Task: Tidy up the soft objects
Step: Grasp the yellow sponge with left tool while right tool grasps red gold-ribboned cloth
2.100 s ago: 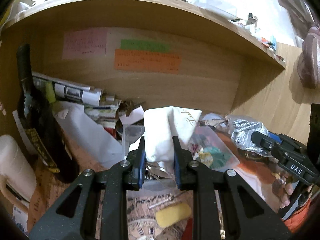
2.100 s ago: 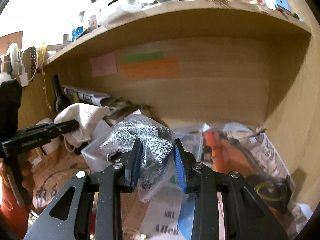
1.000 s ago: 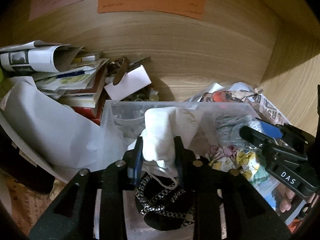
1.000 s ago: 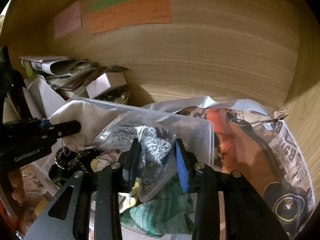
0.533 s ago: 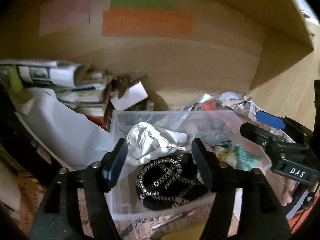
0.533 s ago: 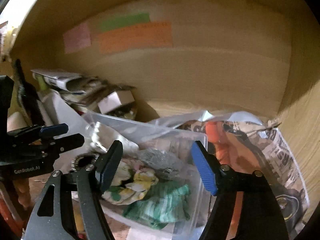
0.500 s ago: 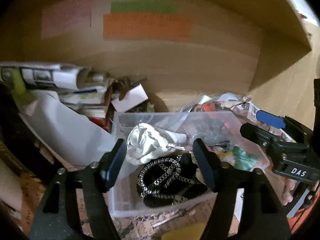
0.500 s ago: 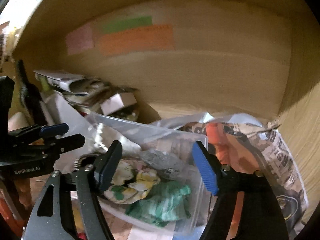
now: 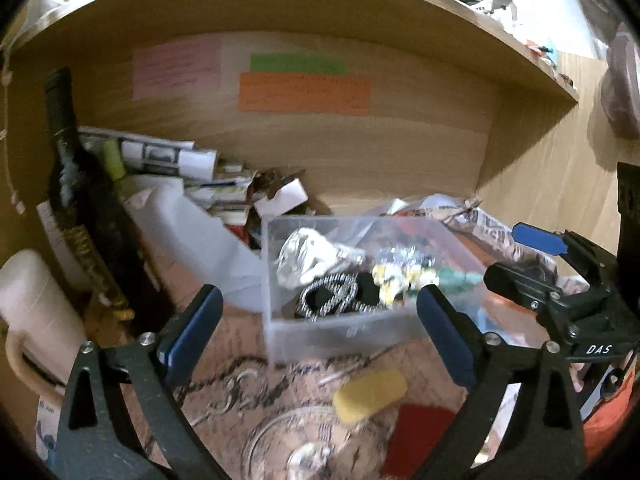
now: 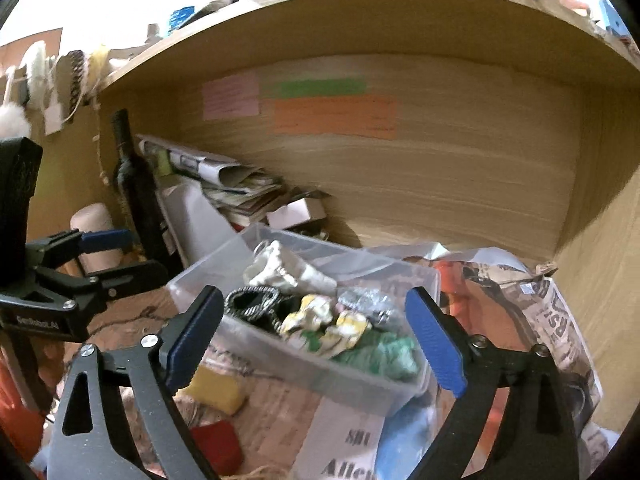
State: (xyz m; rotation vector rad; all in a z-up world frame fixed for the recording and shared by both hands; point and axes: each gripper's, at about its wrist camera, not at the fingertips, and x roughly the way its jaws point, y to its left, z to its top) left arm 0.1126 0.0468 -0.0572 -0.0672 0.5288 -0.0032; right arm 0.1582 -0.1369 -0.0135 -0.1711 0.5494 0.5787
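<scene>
So both grippers are spread wide and holding nothing. The left gripper (image 9: 318,312) hovers just in front of the clear plastic bin (image 9: 340,332), and the right gripper (image 10: 314,326) sits just in front of the same bin (image 10: 320,368) from the other side, its blue pads framing the contents.

Closest to the cameras, in front of the bin, a yellow sponge (image 9: 370,396) lies on the newspaper-covered tabletop (image 9: 248,376), with a red item (image 9: 416,436) right beside it. Can't really tell what the red thing is, it's blurry.

Inside the bin are the soft things: a white cloth pouch (image 9: 312,258) toward the back left corner, a black and white braided piece (image 9: 332,300) at the front left, a yellow and white floral cloth (image 10: 324,322) in the middle, a green knit item (image 10: 380,354) at the right end, and a silvery plastic bag (image 10: 364,302) just behind the floral cloth.

Left of the bin stands a dark wine bottle (image 9: 80,208), upright, with a cream mug (image 9: 36,312) nearer the camera beside it. Behind the bin there's a heap of rolled newspapers and books (image 9: 172,160) against the wooden back panel (image 9: 400,152), which has pink (image 9: 176,66), green (image 9: 298,63) and orange (image 9: 304,92) paper notes stuck on it.
</scene>
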